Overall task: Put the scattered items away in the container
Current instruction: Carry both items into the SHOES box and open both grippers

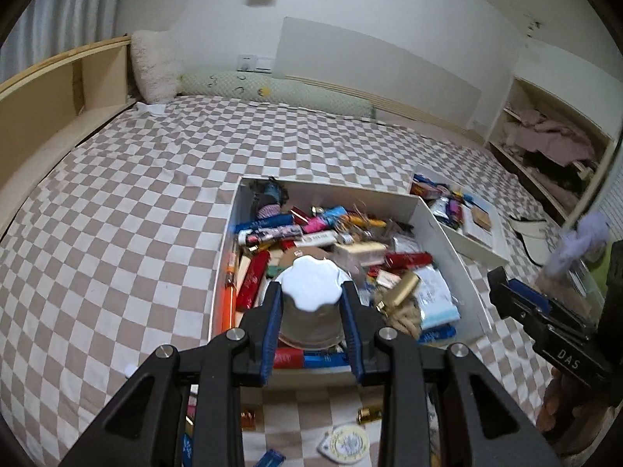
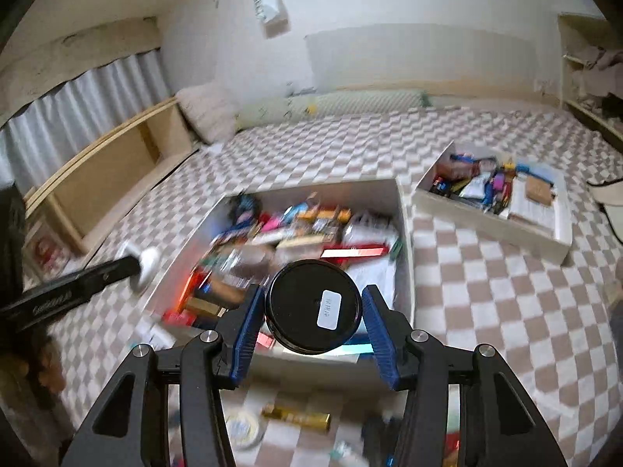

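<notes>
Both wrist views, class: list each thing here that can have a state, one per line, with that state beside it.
Left gripper: shut on the silver-lidded jar, above the box.
Silver-lidded jar: lid on, held.
Right gripper: shut on the black-lidded jar.
Black-lidded jar: lid on, held.
Large white box: open, heaped with items.
Smaller white box: open, partly filled.
Gold tube: lying on the checked bedspread, outside the boxes.

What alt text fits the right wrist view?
The right claw grips a round black jar with a white label above a white box crammed with small items, on a checkered bedspread. A second box lies further right.
</notes>
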`<state>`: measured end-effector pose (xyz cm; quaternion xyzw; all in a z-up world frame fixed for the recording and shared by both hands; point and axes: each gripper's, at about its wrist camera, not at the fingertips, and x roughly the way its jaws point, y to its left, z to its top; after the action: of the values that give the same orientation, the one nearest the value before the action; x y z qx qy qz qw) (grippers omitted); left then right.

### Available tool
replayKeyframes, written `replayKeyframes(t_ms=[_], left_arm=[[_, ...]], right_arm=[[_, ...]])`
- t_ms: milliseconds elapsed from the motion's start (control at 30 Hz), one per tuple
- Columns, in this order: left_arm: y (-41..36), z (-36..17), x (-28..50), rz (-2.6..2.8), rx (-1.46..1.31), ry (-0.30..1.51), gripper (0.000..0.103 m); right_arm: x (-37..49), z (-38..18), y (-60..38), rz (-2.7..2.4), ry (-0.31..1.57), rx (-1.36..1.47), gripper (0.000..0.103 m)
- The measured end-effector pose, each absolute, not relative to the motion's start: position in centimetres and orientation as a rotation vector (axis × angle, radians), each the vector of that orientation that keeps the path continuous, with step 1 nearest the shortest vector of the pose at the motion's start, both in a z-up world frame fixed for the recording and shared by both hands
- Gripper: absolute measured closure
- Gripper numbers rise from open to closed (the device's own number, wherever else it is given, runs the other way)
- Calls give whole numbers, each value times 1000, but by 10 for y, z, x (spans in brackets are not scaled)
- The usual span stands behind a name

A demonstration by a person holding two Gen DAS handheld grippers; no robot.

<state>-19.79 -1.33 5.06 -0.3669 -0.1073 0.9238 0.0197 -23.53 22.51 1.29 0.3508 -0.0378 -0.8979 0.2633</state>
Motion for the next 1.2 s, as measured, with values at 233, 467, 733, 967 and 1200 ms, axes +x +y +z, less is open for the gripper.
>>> replayKeyframes(t_ms=[233,467,733,967,1200], left_arm=[[-19,41,-216,2851,-1172,-368,73],[-31,25,-218,2827,-1222,-437,73],[-33,20,-220,2831,-1236,-429,73],[-31,8,-223,2877,-1278,-370,15],[-33,13,-216,2918,-1257,-337,3]], right_arm=[[-258,-14,213,-2403,-141,1036,50],[-261,-27,211,-2416,-130,1075,50],[-245,-15,210,-2516,-73,957,0],[-242,-18,210,-2505,-107,950,0],[-238,-23,207,-2481,-117,972,0]])
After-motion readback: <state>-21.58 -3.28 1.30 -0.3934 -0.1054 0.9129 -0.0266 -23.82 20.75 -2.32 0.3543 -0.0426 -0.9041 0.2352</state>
